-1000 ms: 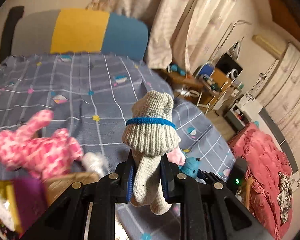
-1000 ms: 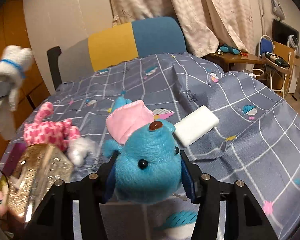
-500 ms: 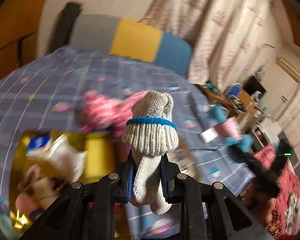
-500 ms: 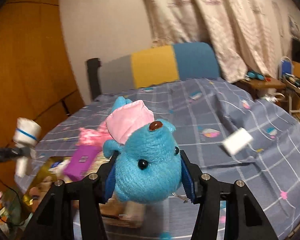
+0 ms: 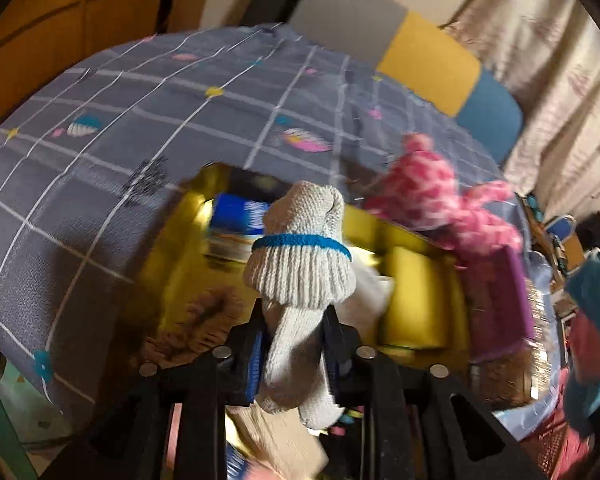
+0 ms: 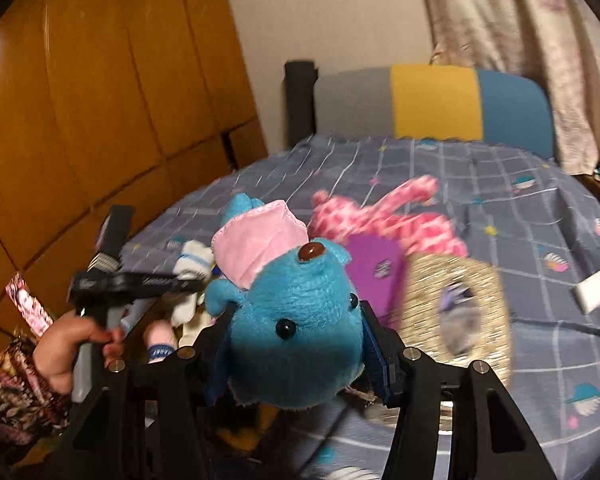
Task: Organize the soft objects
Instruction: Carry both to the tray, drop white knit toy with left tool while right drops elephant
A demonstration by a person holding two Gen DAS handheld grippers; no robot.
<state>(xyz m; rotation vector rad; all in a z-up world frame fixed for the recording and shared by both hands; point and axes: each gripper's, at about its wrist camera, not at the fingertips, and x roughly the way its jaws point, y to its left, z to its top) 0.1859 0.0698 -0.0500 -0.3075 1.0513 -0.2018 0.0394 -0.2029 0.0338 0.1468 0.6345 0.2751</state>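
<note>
The left tongs (image 5: 296, 344) had a rolled grey knit glove (image 5: 300, 280) with a blue band between their jaws, which had just been opening; the glove was still touched on both sides and stood upright above a gold box (image 5: 416, 292) lying open on the bed (image 5: 120, 128). Inside the box sat a blue packet (image 5: 240, 216) and a yellow block (image 5: 412, 300), blurred. A pink spotted plush (image 5: 432, 196) lay on the bed just beyond the box, beside a purple card (image 5: 500, 300). The right tongs (image 6: 296, 356) were closed on a blue plush toy (image 6: 296, 320) with a pink cap, held over the near edge of the bed. A hand (image 6: 64, 344) in a patterned sleeve gripped the left handle. A white block (image 6: 594, 290) lay well apart, to the right.
</note>
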